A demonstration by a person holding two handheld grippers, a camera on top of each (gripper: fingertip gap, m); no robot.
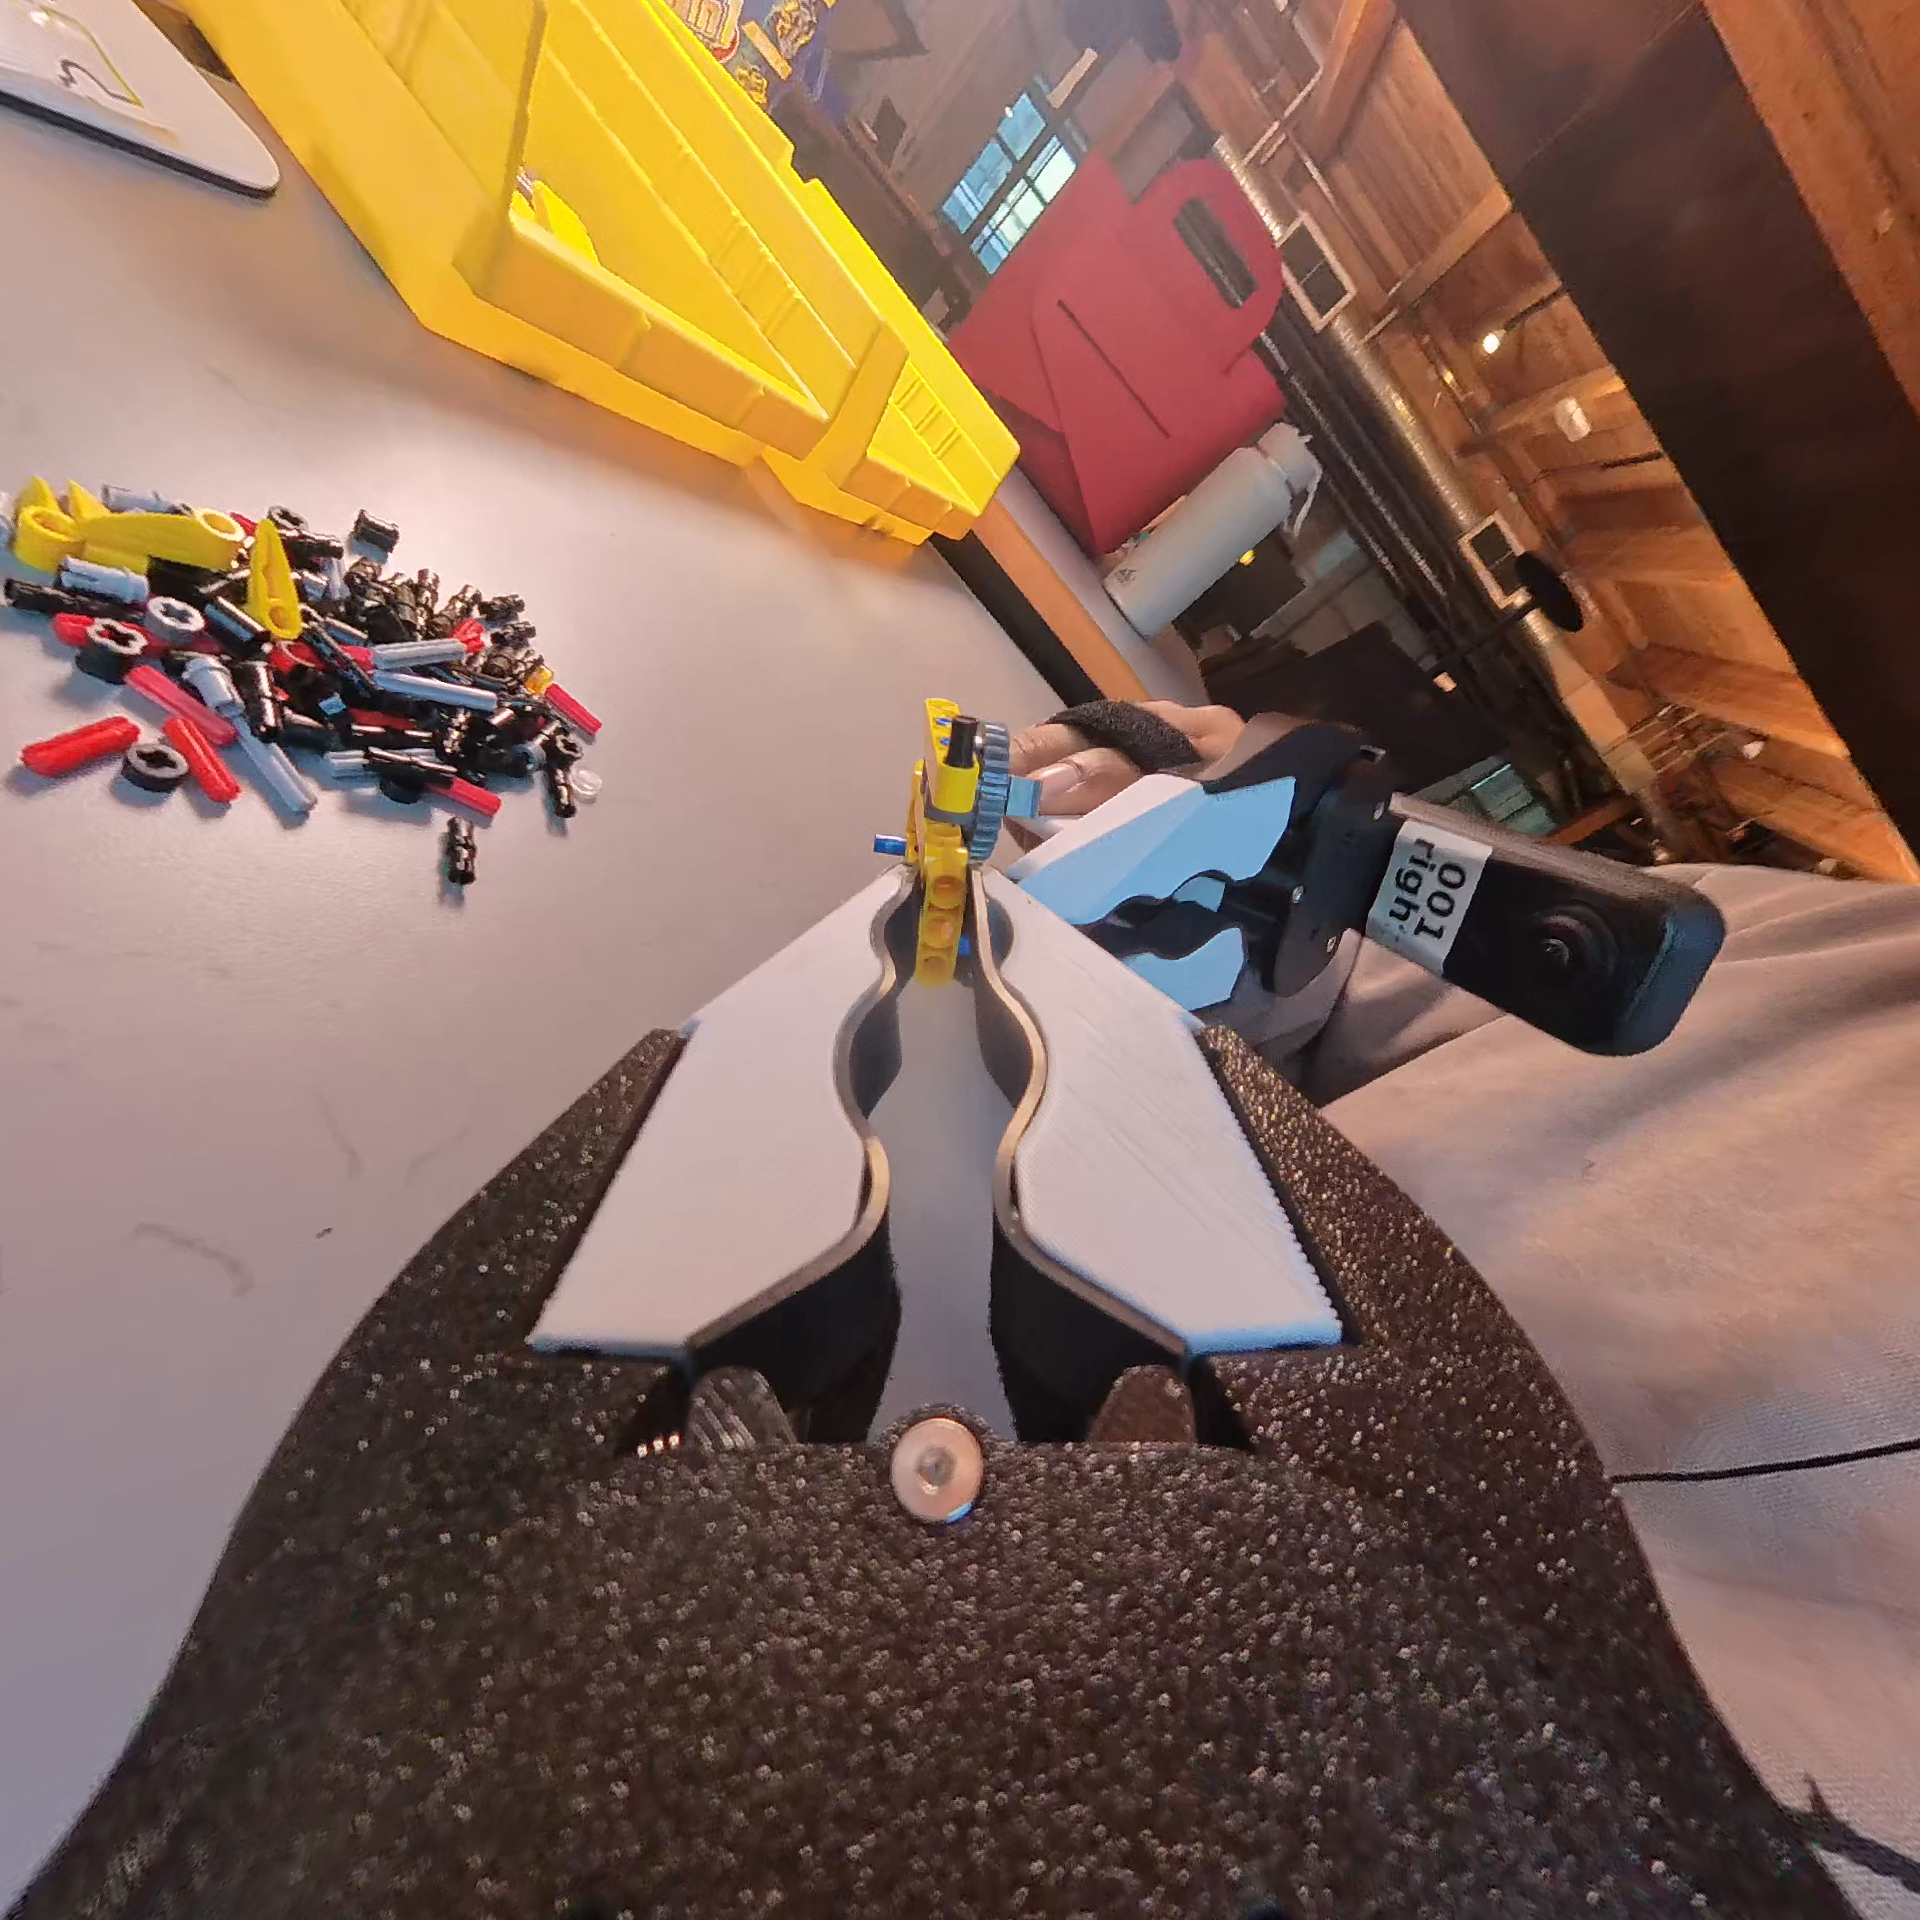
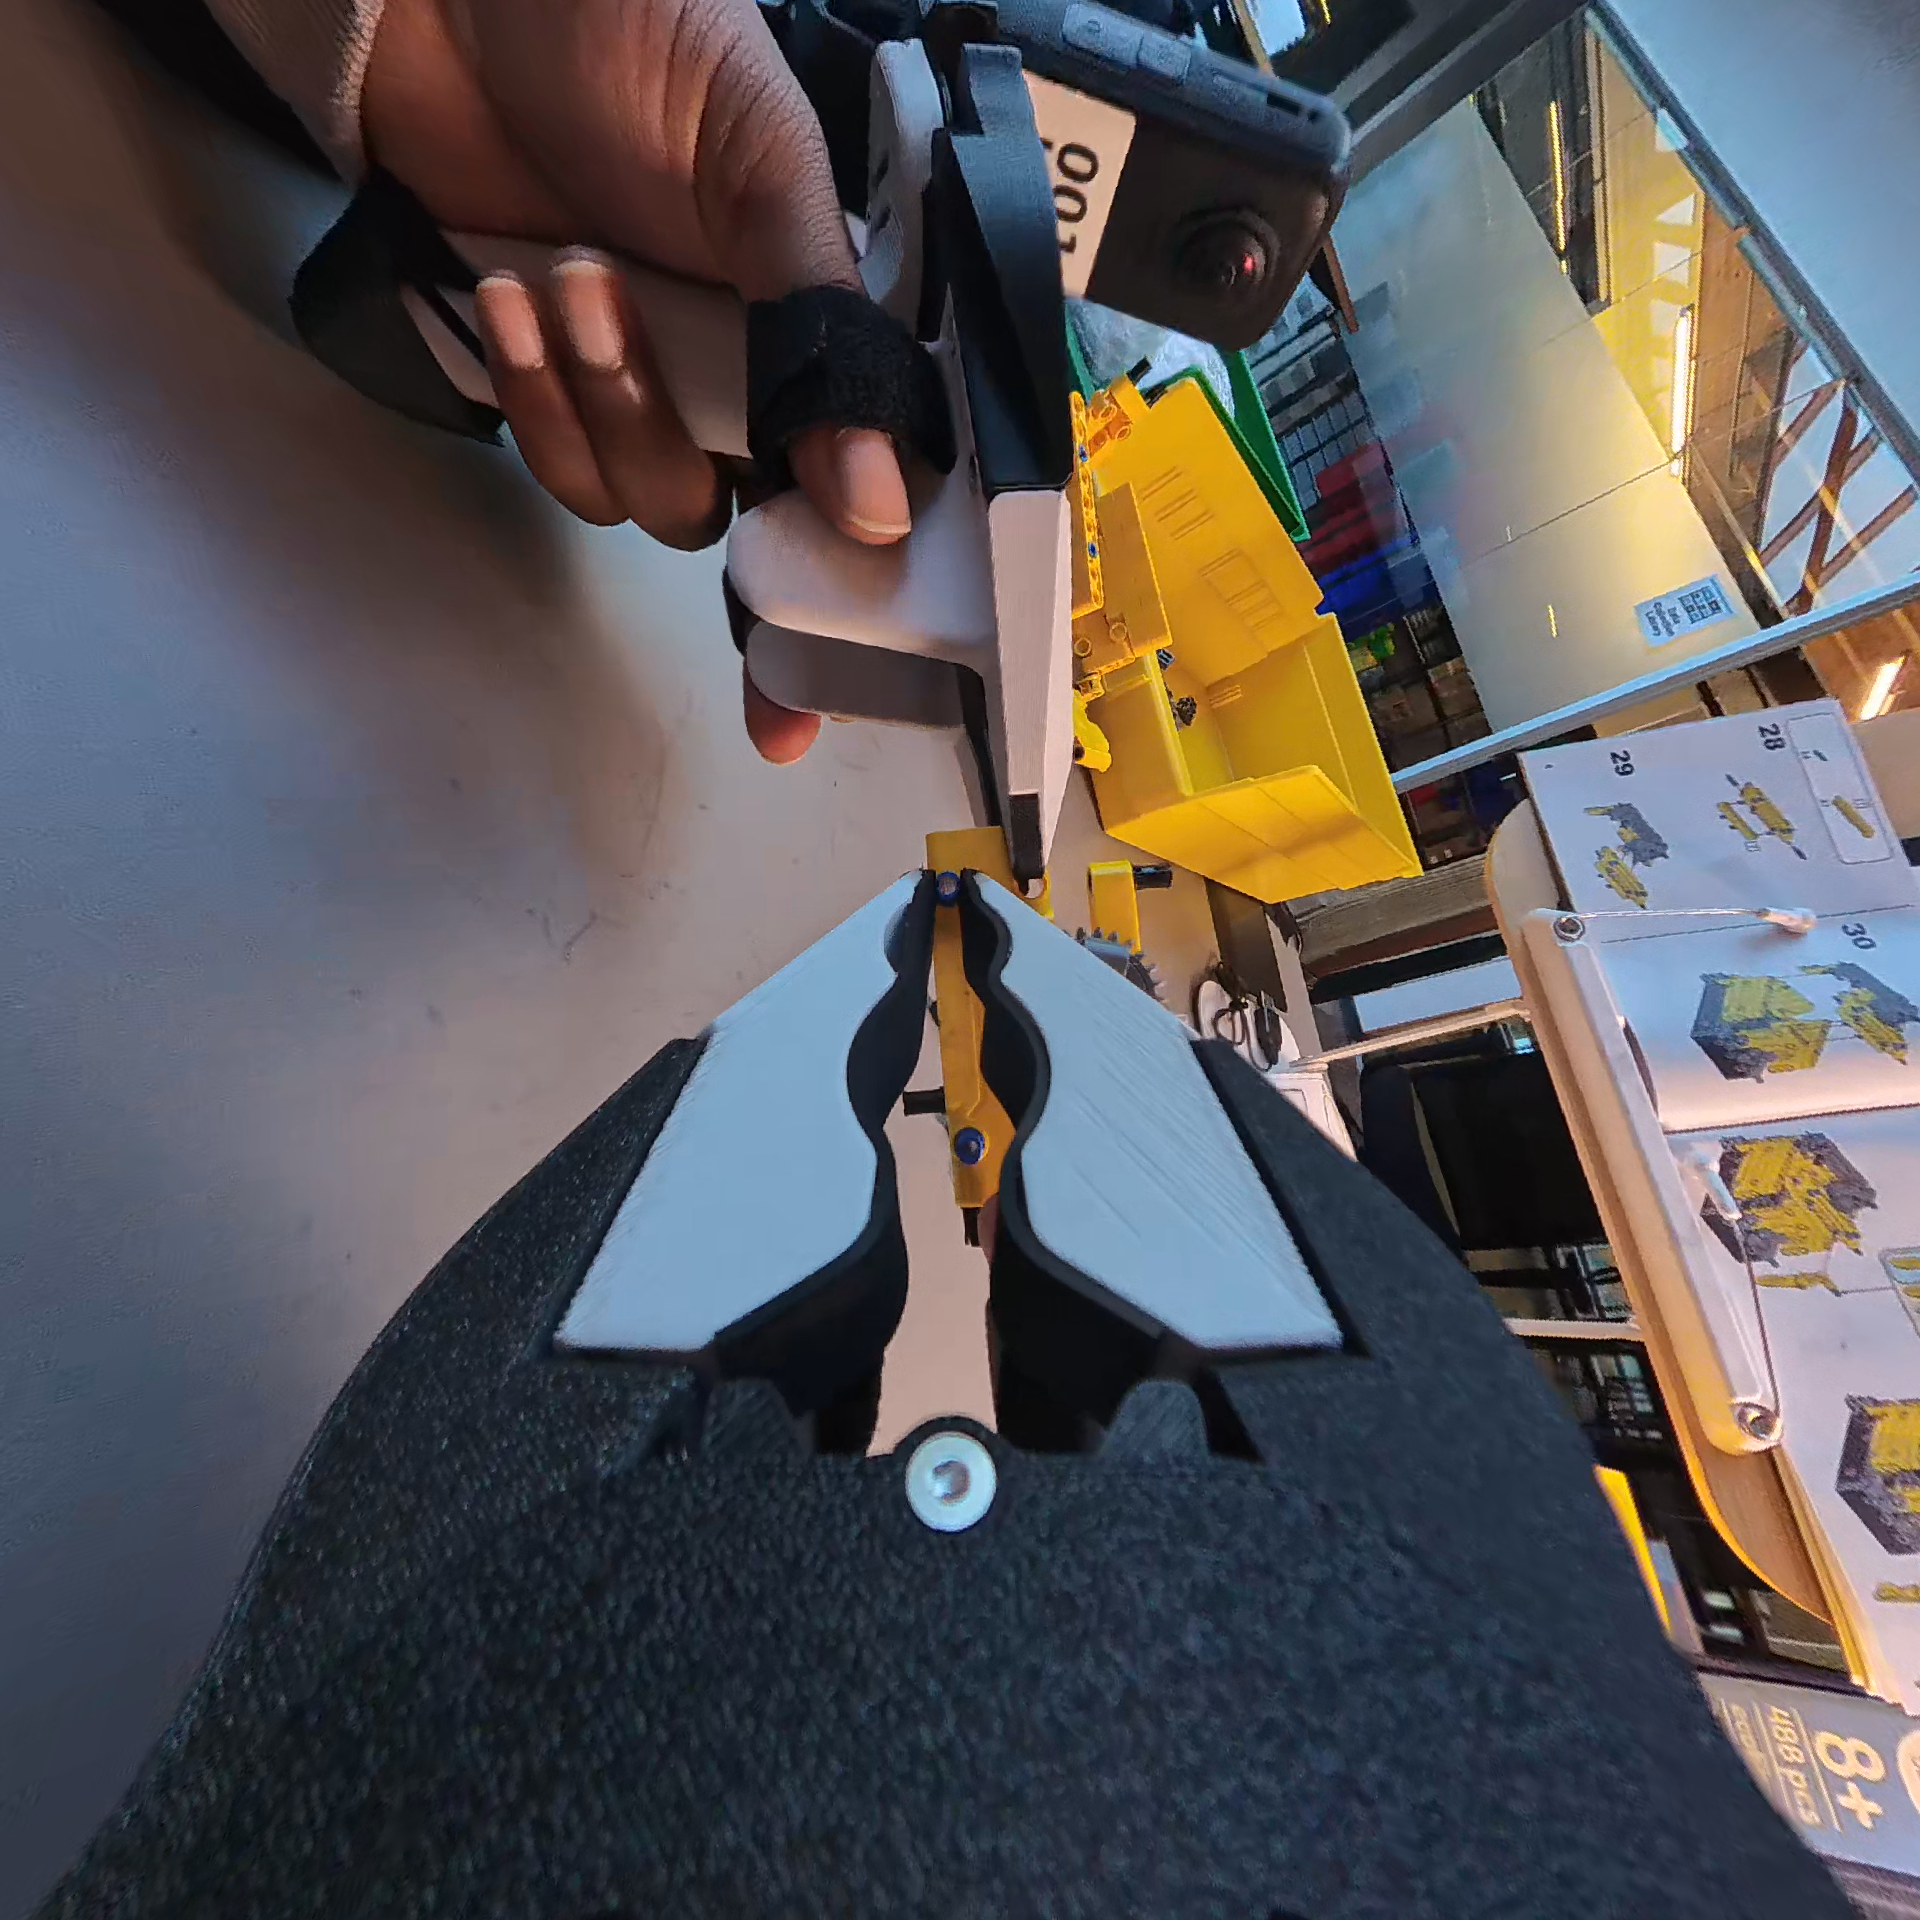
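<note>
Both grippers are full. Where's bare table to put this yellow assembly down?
Bare grey table lies between the loose parts pile and the left gripper, and again between the pile and the yellow bin. It is crowded where the right gripper meets the left on the yellow assembly.

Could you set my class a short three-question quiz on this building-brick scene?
1. True or false: the left gripper is shut on the yellow brick assembly.
2. What lies left of it on the table? A) loose brick pieces B) scissors C) a cup
3. Fill in: the right gripper grips the assembly's yellow ____.

Key: 1 true; 2 A; 3 beam
</note>
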